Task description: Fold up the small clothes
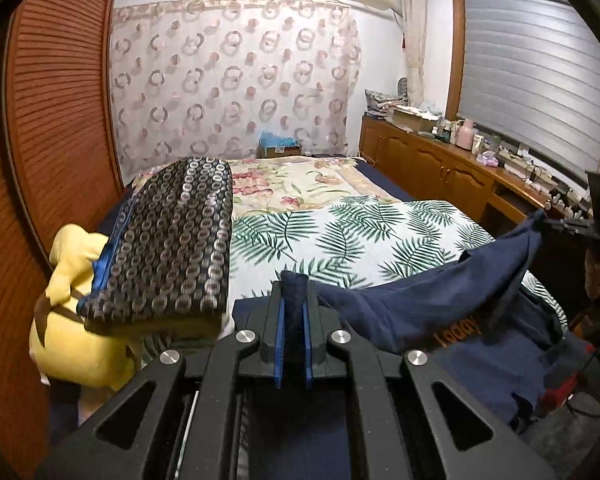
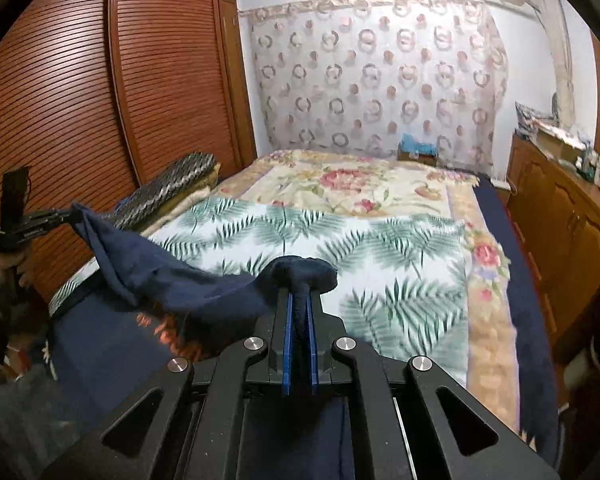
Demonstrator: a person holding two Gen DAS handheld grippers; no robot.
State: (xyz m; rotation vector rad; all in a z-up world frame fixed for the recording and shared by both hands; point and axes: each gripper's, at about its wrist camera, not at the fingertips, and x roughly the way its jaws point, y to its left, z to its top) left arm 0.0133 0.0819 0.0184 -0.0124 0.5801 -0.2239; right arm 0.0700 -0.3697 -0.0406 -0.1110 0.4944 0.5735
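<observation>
A navy blue garment (image 1: 440,304) with orange lettering hangs stretched between my two grippers above the near end of the bed. My left gripper (image 1: 294,292) is shut on one edge of it. My right gripper (image 2: 299,284) is shut on another edge of the garment (image 2: 160,272). Each gripper shows in the other's view: the right one at the far right of the left wrist view (image 1: 548,222), the left one at the far left of the right wrist view (image 2: 66,214). The cloth sags between them.
The bed carries a palm-leaf sheet (image 1: 360,236) and a floral blanket (image 2: 340,184). A patterned dark cushion (image 1: 172,240) lies on a yellow plush (image 1: 72,312) at the left. Louvred wardrobe doors (image 2: 100,92) stand left, a cluttered wooden cabinet (image 1: 440,160) right.
</observation>
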